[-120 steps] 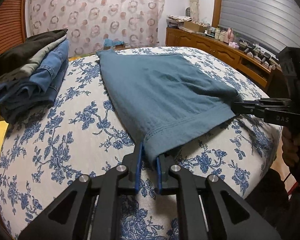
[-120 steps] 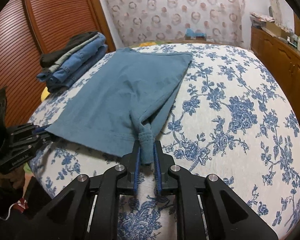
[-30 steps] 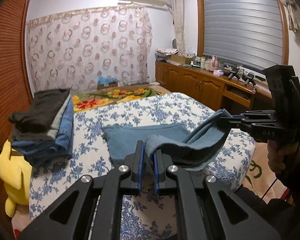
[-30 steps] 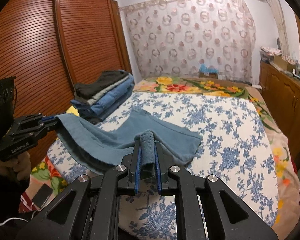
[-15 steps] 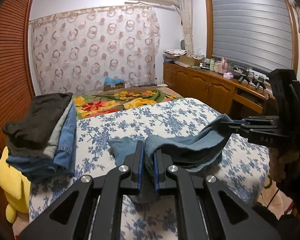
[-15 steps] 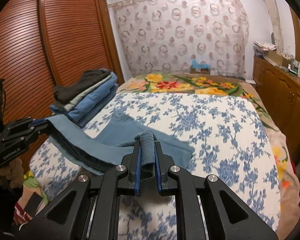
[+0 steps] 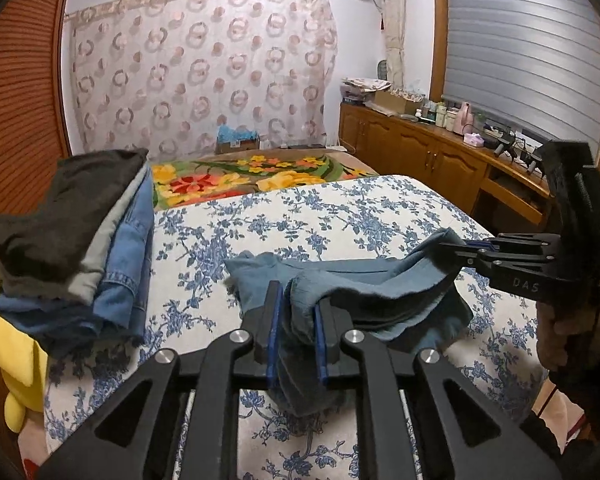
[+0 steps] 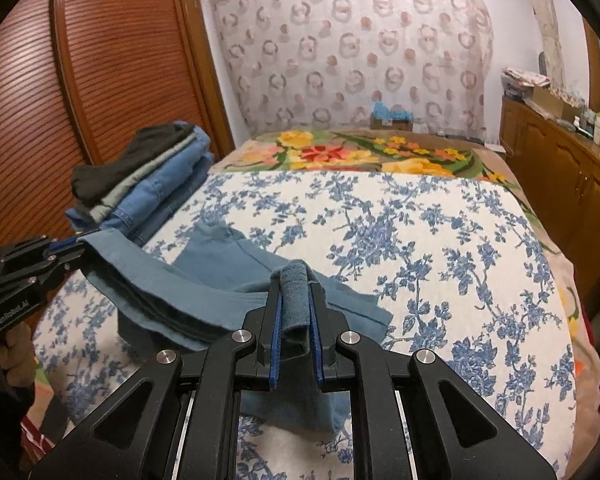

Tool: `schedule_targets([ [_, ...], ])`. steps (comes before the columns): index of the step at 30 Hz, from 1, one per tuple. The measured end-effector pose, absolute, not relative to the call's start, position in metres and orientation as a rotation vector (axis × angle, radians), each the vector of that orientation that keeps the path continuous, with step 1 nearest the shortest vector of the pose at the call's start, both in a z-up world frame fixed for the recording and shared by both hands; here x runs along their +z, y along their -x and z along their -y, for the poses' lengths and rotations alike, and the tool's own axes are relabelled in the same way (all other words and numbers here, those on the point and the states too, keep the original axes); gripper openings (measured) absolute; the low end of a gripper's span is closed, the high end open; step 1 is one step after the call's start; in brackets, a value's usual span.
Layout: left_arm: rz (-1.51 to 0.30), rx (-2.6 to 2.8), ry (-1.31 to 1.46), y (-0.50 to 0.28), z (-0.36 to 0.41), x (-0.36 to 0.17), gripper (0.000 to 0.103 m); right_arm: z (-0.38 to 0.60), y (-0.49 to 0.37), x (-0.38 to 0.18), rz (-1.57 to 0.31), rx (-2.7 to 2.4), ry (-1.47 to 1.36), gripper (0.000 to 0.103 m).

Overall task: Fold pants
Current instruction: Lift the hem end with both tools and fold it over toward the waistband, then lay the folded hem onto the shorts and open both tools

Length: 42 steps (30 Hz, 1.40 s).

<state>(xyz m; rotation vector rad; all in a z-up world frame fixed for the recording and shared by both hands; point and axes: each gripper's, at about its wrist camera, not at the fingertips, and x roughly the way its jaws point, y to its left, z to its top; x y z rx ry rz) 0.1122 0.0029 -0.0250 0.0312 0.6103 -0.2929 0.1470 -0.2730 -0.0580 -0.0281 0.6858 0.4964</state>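
My left claw is clamped on a bunched corner of the blue pants, the soft woven cloth squeezed into a thick wad between the blue rubbery pads. My right claw pinches another corner, rolled into a ribbed little tube that pokes up above the fingers.

In the left wrist view the right claw shows at mid-right of the frame, black and angular, with the pants hanging between the two claws in a slack, layered swag at lower centre. The lower layers lie on the bed, whose quilted cover is white with blue flower sprigs. In the right wrist view the cloth stretches from lower centre to the left claw at the left edge, its hem stitched in neat parallel lines.

A stack of folded clothes, dark knit over grey over denim, sits at left of the frame. A yellow plush toy bulges below it.
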Motion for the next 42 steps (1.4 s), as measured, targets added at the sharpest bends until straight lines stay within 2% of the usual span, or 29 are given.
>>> schedule_targets([
  [1, -0.612, -0.297, -0.029, -0.112, -0.003, -0.025, 0.019, 0.272, -0.149, -0.06, -0.692, 0.494, 0.03, 0.01],
  [3, -0.613, -0.309, -0.025, -0.111, -0.005, -0.025, 0.032, 0.271, -0.152, -0.064, -0.7, 0.488, 0.033, 0.01],
  [6, -0.627, -0.341, -0.026, -0.107, -0.003, -0.026, 0.038, 0.27, -0.156, -0.067, -0.712, 0.479, 0.038, 0.01],
  [26, -0.679, -0.407, -0.029, -0.09, 0.001, -0.038, 0.039, 0.262, -0.173, -0.072, -0.748, 0.454, 0.008, 0.01],
  [34, -0.722, -0.356, -0.008, -0.08, -0.029, -0.057, 0.039, 0.272, -0.147, -0.059, -0.688, 0.483, 0.057, 0.035],
  [39, -0.745, -0.351, -0.025, -0.082, -0.031, -0.065, 0.039, 0.285, -0.13, -0.067, -0.698, 0.498, 0.108, 0.041],
  [42, -0.753, -0.357, -0.049, -0.088, -0.023, -0.067, 0.039, 0.287, -0.127, -0.076, -0.721, 0.505, 0.15, 0.041],
])
